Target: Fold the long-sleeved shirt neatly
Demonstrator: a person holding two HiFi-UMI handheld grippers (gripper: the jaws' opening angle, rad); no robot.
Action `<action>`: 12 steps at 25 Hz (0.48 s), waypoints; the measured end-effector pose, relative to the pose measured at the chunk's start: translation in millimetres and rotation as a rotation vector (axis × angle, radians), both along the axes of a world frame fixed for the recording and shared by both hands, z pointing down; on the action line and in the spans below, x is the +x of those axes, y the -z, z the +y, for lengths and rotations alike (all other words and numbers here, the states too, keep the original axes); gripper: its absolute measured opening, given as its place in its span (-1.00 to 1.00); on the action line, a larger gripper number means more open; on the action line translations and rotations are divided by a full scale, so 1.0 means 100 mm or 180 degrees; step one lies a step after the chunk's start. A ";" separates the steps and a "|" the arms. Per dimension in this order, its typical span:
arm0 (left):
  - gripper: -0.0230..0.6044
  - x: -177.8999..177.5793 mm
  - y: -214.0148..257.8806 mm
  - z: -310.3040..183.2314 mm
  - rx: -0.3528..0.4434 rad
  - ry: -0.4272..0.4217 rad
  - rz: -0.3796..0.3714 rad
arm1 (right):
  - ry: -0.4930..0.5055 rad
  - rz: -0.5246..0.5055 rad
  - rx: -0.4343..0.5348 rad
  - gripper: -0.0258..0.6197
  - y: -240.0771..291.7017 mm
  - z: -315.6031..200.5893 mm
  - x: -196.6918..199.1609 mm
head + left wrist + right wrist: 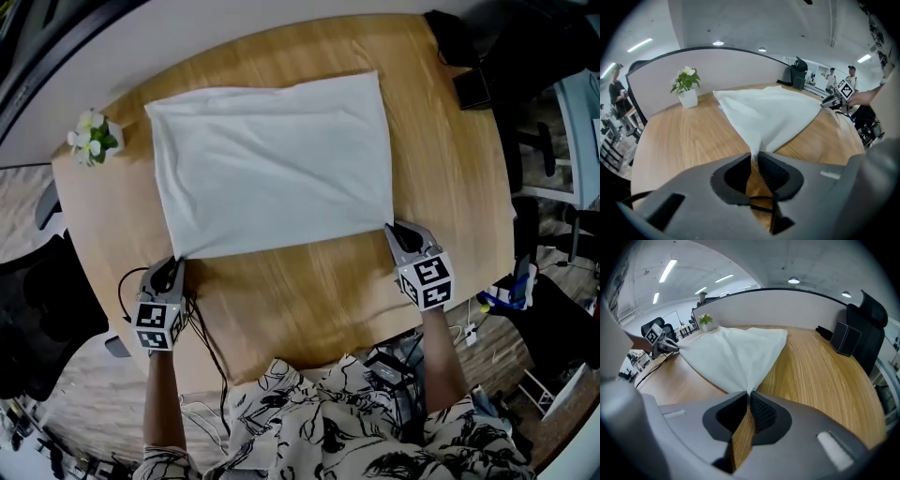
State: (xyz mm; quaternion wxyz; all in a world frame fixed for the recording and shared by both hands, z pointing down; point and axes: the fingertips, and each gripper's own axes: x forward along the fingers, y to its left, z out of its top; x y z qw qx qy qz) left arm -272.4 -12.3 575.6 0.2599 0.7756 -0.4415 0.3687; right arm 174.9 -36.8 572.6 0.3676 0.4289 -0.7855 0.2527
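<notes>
Currently the white long-sleeved shirt (272, 164) lies on the wooden table (319, 291) as a broad rectangle, lightly wrinkled, with its far edge running close to the table's far side and its near edge stretched between the two grippers. The left gripper (171, 270) is clamped on the shirt's near left corner; in the left gripper view the cloth narrows to a point and disappears between the two dark pads (774, 171), which are drawn together on it. The right gripper (398, 234) is likewise closed on the near right corner, and the right gripper view shows the fabric pinched to a thin fold between its jaws. Both corners are drawn slightly outward toward the person, so the near edge bows a little between them. A wide band of bare wood lies between that near edge and the table's near rim. To the right of the shirt another strip of bare wood runs up to a black box (472, 89) at the far right corner, well apart from the cloth. At the far left corner stands a small potted plant (94, 139), near the shirt's far left corner but not touching it. A black cable (202, 328) trails across the wood just beside the left gripper and over the near rim.
</notes>
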 end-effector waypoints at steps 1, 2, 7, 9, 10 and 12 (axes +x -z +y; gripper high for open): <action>-0.71 -0.02 -0.02 0.01 -0.0017 0.0017 -0.0052 | 0.0030 0.0057 0.0000 -0.80 -0.01 0.01 0.00; -0.63 -0.04 -0.04 0.03 -0.0044 0.0036 -0.0095 | 0.0064 0.0102 -0.0004 -0.78 -0.03 0.02 0.00; -0.20 -0.08 0.05 0.16 -0.0090 0.0129 -0.0156 | 0.0192 -0.0152 0.0011 -0.36 0.11 0.09 -0.01; -0.12 -0.10 0.16 0.23 -0.0044 0.0198 -0.0139 | 0.0170 -0.0376 0.0180 -0.27 0.31 0.07 0.01; -0.10 -0.11 0.24 0.25 0.0005 0.0261 -0.0120 | 0.0129 -0.0504 0.0315 -0.20 0.43 0.04 0.01; -0.08 -0.14 0.45 0.27 0.0187 0.0435 -0.0061 | 0.0008 -0.0759 0.0621 -0.16 0.72 -0.06 0.04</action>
